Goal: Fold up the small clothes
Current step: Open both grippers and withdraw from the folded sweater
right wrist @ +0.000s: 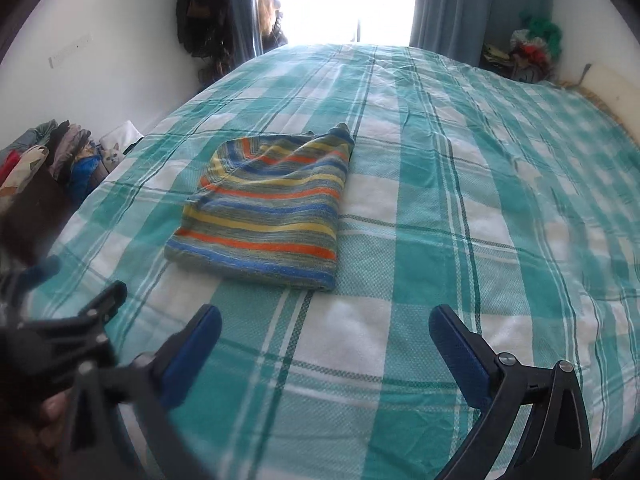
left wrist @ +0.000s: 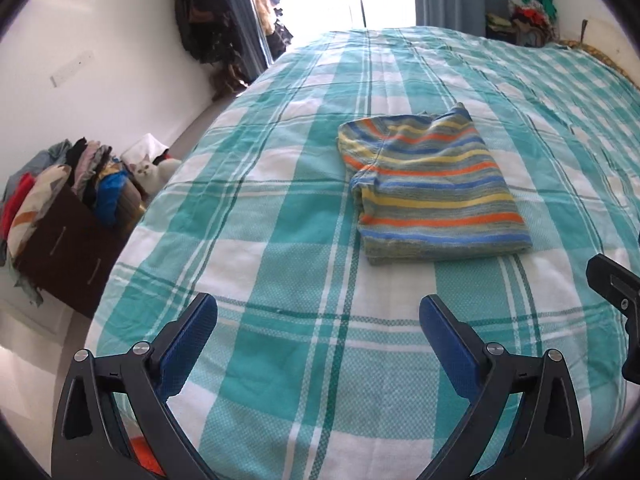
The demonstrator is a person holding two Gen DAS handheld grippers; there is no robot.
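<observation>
Shirt (left wrist: 434, 188): folded, ahead of both grippers, long axis running away.
Left gripper (left wrist: 318, 320): jaws apart, empty.
Right gripper (right wrist: 325, 330): jaws apart, empty, similarly near.

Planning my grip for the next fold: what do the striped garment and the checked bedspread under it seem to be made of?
Striped garment: looks like a soft knit, likely cotton jersey, matte; fine heathered stripes and limp, rounded folded edges suggest thin, stretchy cloth.
Checked bedspread: looks like woven cotton, matte; a dotted, waffle-like weave shows in the teal squares, with shallow creases. The exact fibre of either cannot be told.
</observation>
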